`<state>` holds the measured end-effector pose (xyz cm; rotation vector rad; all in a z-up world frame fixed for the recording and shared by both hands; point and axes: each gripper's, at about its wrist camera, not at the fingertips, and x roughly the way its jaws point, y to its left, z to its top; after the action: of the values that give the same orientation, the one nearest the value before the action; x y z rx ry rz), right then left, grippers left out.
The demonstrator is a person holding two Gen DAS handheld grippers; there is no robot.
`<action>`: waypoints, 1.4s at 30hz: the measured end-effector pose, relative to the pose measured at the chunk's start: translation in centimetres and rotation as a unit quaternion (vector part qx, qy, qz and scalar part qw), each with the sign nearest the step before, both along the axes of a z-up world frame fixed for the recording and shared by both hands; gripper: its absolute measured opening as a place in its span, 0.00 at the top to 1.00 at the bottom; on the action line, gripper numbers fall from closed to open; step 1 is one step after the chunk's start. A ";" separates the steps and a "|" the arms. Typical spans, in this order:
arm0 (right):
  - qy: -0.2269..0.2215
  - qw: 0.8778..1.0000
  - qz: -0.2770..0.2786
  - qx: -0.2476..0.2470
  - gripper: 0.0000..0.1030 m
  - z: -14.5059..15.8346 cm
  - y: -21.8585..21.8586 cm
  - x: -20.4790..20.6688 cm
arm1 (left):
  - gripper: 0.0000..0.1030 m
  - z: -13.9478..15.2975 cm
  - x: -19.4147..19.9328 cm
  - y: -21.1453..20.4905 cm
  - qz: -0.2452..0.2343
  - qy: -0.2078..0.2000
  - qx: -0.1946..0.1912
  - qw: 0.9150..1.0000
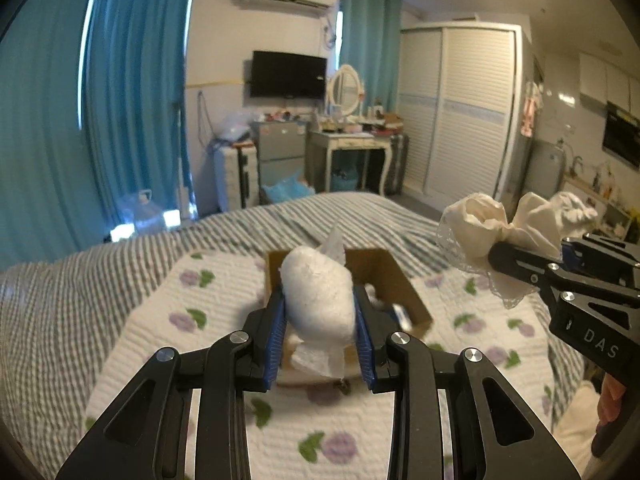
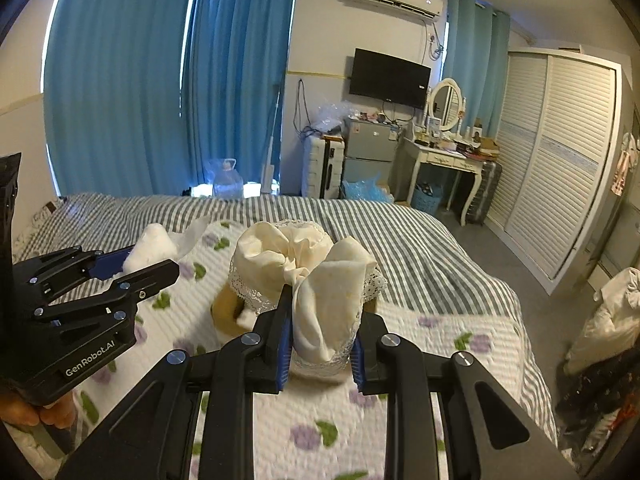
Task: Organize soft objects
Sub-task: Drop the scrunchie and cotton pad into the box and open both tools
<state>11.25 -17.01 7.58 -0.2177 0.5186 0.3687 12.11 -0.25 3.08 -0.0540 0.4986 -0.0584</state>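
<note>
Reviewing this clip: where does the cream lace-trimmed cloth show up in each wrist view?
Left wrist view: the cream lace-trimmed cloth sits at the right edge, pinched by the right gripper, raised over the bed.
Right wrist view: the same cloth fills the centre, clamped in the right gripper.
Shared landmark: the wall-mounted TV beyond the bed.

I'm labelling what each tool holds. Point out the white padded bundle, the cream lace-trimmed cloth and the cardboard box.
white padded bundle (image 1: 318, 292): left wrist view, middle of its rounded body.
cream lace-trimmed cloth (image 2: 320, 292): right wrist view, front fold above the fingers.
cardboard box (image 1: 394, 276): left wrist view, inner right wall.
</note>
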 end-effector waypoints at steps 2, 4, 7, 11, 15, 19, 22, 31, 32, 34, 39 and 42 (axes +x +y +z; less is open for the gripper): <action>-0.001 1.000 0.002 0.002 0.78 0.1 0.7 1.8 | 0.71 -0.2 1.8 0.4 0.003 0.002 -0.001 1.000; -0.001 1.000 0.003 0.006 0.78 -0.2 1.3 4.4 | 0.71 -0.6 3.6 0.7 0.006 0.005 0.000 1.000; 0.010 1.000 0.002 0.015 0.78 -1.5 1.9 8.3 | 0.71 -1.8 6.6 0.9 0.003 0.014 -0.001 1.000; 0.035 0.999 -0.007 0.018 0.78 -4.3 2.6 13.4 | 0.71 -4.1 11.0 0.5 -0.012 0.031 0.001 0.999; 0.073 0.997 -0.010 0.017 0.78 -8.3 3.0 18.2 | 0.71 -6.6 14.7 0.1 -0.010 0.056 0.016 0.998; 0.107 0.994 -0.024 0.018 0.78 -12.3 3.0 21.8 | 0.71 -9.0 17.3 0.2 -0.009 0.080 0.026 0.996; 0.127 0.991 -0.033 0.025 0.77 -14.5 2.3 23.3 | 0.69 -9.8 17.9 0.0 -0.006 0.085 0.037 0.996; 0.123 0.989 -0.067 0.044 0.37 -14.3 0.0 22.6 | 0.36 -9.5 17.0 -0.3 0.022 0.074 0.067 0.995; 0.118 0.989 -0.073 0.049 0.37 -13.6 -0.4 22.2 | 0.36 -8.9 16.4 -0.4 0.023 0.068 0.071 0.995; 0.106 0.990 -0.080 0.057 0.37 -11.6 -1.1 21.1 | 0.36 -7.4 15.4 -0.4 0.024 0.064 0.069 0.995; 0.060 0.992 -0.088 0.063 0.37 -5.0 -1.8 16.6 | 0.36 -1.7 11.5 -0.1 0.031 0.010 0.063 0.997; 0.019 0.994 -0.091 0.065 0.32 0.0 -2.3 12.6 | 0.36 2.7 7.7 0.0 0.031 -0.037 0.057 0.997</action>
<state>23.85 -19.30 7.56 -0.0373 0.5456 0.2271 19.80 -0.25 5.75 0.0434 0.4252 0.0284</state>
